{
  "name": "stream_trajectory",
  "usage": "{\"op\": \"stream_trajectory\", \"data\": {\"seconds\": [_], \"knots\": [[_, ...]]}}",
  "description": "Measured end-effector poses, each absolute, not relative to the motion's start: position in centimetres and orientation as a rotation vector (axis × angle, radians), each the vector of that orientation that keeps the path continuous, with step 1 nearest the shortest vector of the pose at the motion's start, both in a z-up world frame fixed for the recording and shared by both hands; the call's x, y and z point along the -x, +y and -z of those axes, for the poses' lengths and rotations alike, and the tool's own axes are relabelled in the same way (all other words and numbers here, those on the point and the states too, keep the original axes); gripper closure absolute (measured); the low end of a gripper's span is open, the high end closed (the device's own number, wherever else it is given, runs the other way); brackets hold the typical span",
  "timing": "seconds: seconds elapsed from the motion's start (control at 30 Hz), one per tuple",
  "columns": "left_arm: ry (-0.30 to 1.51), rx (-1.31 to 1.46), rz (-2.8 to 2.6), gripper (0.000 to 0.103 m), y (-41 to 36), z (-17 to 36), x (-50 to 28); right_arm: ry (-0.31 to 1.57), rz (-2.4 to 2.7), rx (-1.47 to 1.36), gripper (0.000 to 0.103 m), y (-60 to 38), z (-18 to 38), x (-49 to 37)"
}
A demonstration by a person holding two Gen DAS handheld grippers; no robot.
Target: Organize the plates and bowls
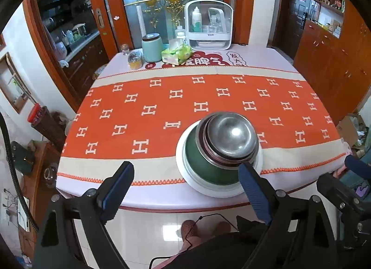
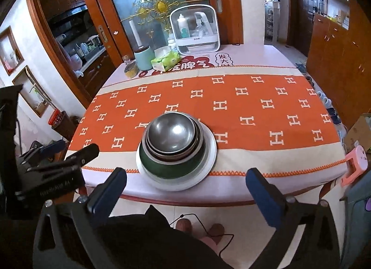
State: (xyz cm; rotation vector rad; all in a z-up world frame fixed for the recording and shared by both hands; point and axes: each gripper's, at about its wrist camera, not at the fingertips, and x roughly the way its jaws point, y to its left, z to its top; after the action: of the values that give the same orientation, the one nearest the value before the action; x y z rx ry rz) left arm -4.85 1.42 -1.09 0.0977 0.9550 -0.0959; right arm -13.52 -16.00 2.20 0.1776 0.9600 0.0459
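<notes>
The stack of bowls sits on a white plate near the table's front edge, with wide bare cloth behind and right of it. Both tongs, left and right, hang tilted down over that edge, jaws apart and holding nothing.

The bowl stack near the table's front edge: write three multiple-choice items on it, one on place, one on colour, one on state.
1. The stacked bowls stand on:
A. a white plate
B. the tissue pack
C. the floor

2. The lowest bowl's outside is:
A. red
B. green
C. yellow

3. The right gripper is:
A. shut on a bowl
B. open, holding nothing
C. shut on the plate

Key: 1 A, the white plate rings the stack on the table. 2 B, the green bowl sits under the steel bowls. 3 B, the right gripper has its jaws spread wide before the stack.
</notes>
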Motion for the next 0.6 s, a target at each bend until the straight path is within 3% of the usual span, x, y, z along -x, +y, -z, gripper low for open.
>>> {"op": "stream_trajectory", "data": {"seconds": [0.27, 0.6], "knots": [[0.921, -0.085, 0.021, 0.002, 1.7, 1.4, 4.5, 0.972, -0.089, -0.165, 0.0, -15.6, -1.2, 12.1], [0.903, -0.08, -0.024, 0.001, 1.5, 1.4, 3.2, 0.983, -0.099, -0.146, 0.0, -15.6, -1.0, 11.0]]}}
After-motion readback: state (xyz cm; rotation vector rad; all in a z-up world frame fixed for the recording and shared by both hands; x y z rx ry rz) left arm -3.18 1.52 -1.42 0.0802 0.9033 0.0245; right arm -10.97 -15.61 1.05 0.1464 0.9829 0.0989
